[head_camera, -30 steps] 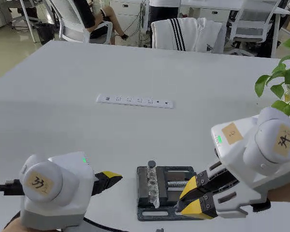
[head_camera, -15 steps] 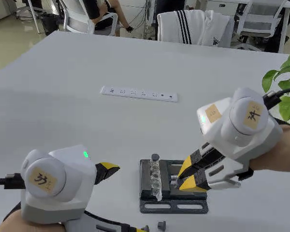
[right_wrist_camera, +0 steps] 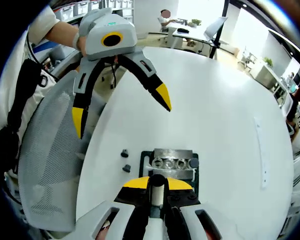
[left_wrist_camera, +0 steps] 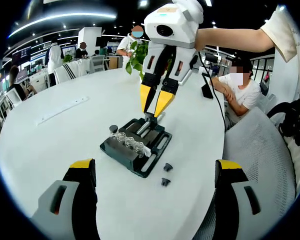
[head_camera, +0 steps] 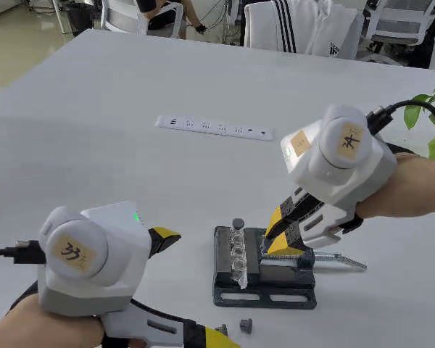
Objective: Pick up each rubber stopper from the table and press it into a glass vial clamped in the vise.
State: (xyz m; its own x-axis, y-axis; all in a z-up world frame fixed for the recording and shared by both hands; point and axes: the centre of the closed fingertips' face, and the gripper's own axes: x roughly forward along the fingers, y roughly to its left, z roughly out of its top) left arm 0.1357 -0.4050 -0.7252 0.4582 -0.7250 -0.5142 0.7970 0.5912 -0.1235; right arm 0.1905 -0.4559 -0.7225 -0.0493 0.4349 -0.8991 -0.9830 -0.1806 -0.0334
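Two loose stoppers (head_camera: 245, 325) lie on the surface (head_camera: 130, 159), just off the 6 o'clock edge of the vise (head_camera: 264, 281). Left gripper (left_wrist_camera: 155, 166): jaws spread wide, stoppers ahead at 12 o'clock. It is the nearer gripper and the likely picker. Vial row (head_camera: 238, 254) runs 12 to 6, and the 12 o'clock vial is capped. Right gripper (head_camera: 277, 233) hangs over the vise with jaws nearly together; cannot tell whether they pinch anything.
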